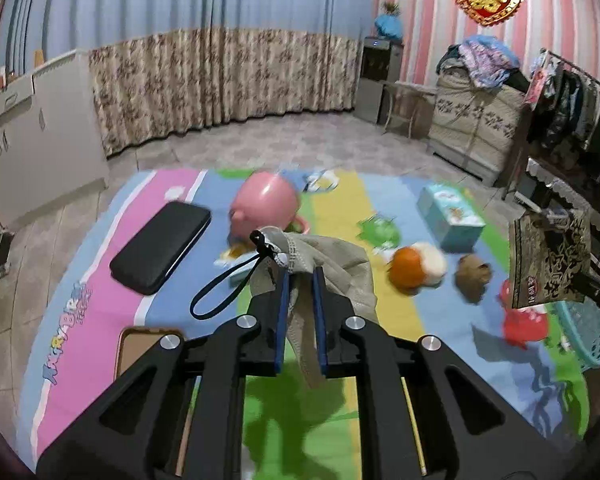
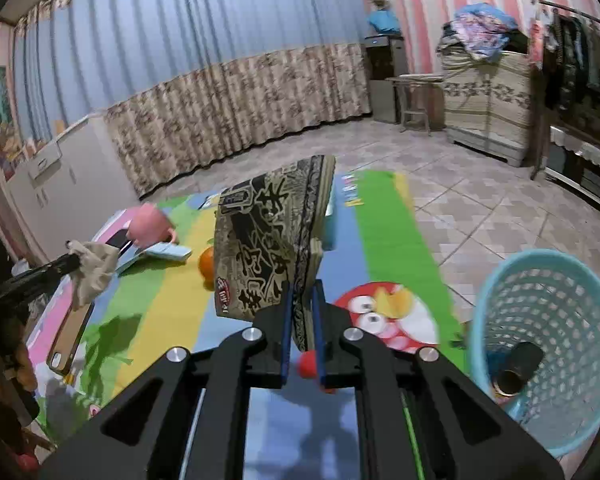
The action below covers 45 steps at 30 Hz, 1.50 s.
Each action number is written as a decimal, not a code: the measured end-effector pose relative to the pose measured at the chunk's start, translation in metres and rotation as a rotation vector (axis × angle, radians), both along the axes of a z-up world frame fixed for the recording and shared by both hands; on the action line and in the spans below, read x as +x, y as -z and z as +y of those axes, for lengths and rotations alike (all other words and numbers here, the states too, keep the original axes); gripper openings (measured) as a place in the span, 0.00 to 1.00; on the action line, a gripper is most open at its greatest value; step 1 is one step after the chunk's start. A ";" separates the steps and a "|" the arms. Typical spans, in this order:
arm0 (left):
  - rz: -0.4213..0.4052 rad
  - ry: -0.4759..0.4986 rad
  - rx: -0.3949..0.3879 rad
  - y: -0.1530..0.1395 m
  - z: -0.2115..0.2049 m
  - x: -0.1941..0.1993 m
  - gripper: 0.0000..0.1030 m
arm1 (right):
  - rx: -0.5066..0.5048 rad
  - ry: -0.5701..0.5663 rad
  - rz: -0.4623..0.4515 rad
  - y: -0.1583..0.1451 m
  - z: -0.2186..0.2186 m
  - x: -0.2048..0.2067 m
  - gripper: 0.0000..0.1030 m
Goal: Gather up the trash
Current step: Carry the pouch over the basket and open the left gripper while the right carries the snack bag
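Gripping a crumpled grey-beige cloth pouch (image 1: 328, 264) with a black cord loop, the left tongs (image 1: 300, 280) are closed on its fabric, which bunches over their blue pads and hangs between them, clear of the striped, cartoon-printed play mat (image 1: 172, 304) on the tiled floor. The right tongs (image 2: 302, 296) are clamped on the lower edge of a flat black-and-tan patterned paper package (image 2: 268, 240), held tilted in the air above the mat; from the left wrist view the same package (image 1: 548, 256) hangs at the far right, above the rim of a light-blue perforated plastic basket (image 1: 588, 332).

That basket (image 2: 548, 320) stands on the floor at the mat's right edge, just right of the right tongs, with a dark can lying inside it.

On the mat lie a black rectangular case (image 1: 160, 252) at the left, a pink round plastic pot (image 1: 266, 204) behind the pouch, a teal tissue box (image 1: 450, 212), an orange fruit (image 1: 410, 266) touching a white ball, and a brown crumpled scrap (image 1: 474, 276) just right of them. A tan-backed phone (image 1: 140, 344) lies near the left tongs.

Bare tiled floor stretches beyond the mat to the floral curtain (image 1: 220, 84), and to the right toward the furniture.
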State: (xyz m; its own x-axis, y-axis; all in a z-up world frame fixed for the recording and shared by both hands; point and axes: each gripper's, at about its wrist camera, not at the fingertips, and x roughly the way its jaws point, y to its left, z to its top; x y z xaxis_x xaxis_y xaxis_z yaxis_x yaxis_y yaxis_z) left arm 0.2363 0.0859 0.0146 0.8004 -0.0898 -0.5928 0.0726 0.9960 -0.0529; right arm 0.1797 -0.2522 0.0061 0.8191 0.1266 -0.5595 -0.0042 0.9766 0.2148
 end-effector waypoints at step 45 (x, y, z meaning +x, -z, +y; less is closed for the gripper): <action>-0.101 0.396 -0.029 -0.011 -0.321 -0.030 0.10 | 0.102 0.533 -0.024 0.024 -0.260 -0.098 0.10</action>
